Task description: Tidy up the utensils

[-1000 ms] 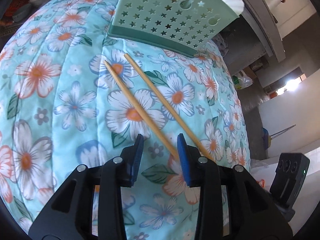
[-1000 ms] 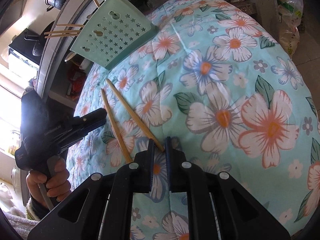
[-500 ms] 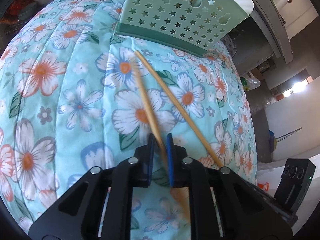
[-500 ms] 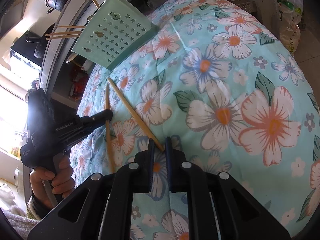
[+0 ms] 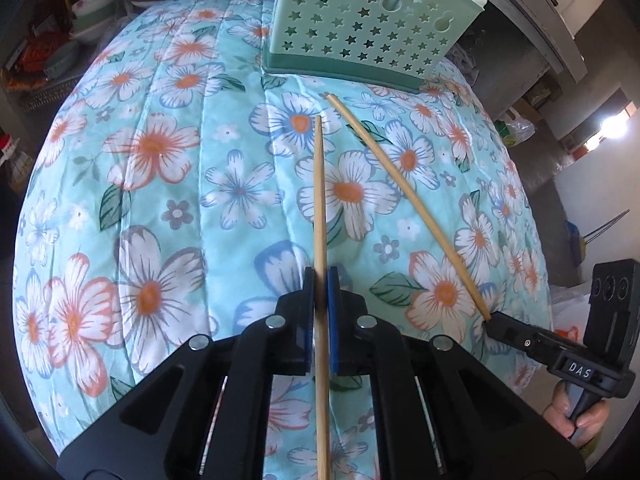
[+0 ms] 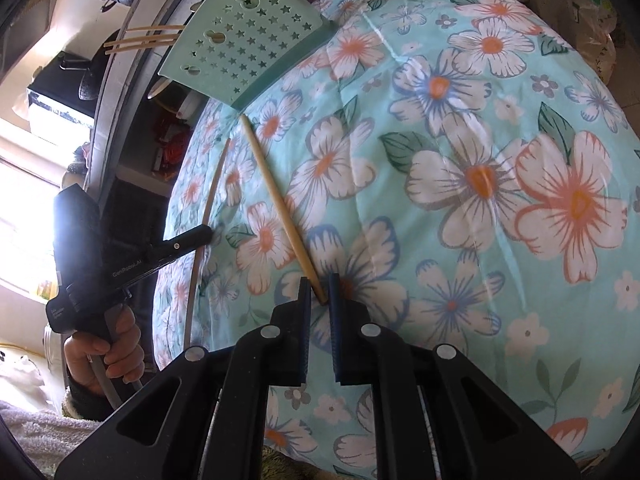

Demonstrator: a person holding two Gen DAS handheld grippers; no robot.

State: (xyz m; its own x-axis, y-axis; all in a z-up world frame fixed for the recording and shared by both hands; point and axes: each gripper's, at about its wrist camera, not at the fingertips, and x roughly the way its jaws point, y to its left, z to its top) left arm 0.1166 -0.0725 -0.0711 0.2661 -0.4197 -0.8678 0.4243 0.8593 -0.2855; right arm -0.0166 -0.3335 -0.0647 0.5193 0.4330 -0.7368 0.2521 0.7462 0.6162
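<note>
Left hand-held gripper point(image 5: 321, 280) has just squeezed shut on one chopstick point(image 5: 319, 200), lifting it off the flowery cloth point(image 5: 168, 184). Right hand-held gripper point(image 6: 319, 292) pinches the tip of the other chopstick point(image 6: 276, 200), which lies pointing at the green star-holed holder point(image 5: 372, 28)

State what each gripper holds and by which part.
Left gripper is shut on one chopstick partway along its shaft. Right gripper pinches the other chopstick at its near end.

Floral quilt point(image 5: 168, 184) bears a green holder point(image 5: 372, 36) and chopstick point(image 5: 404, 196).
</note>
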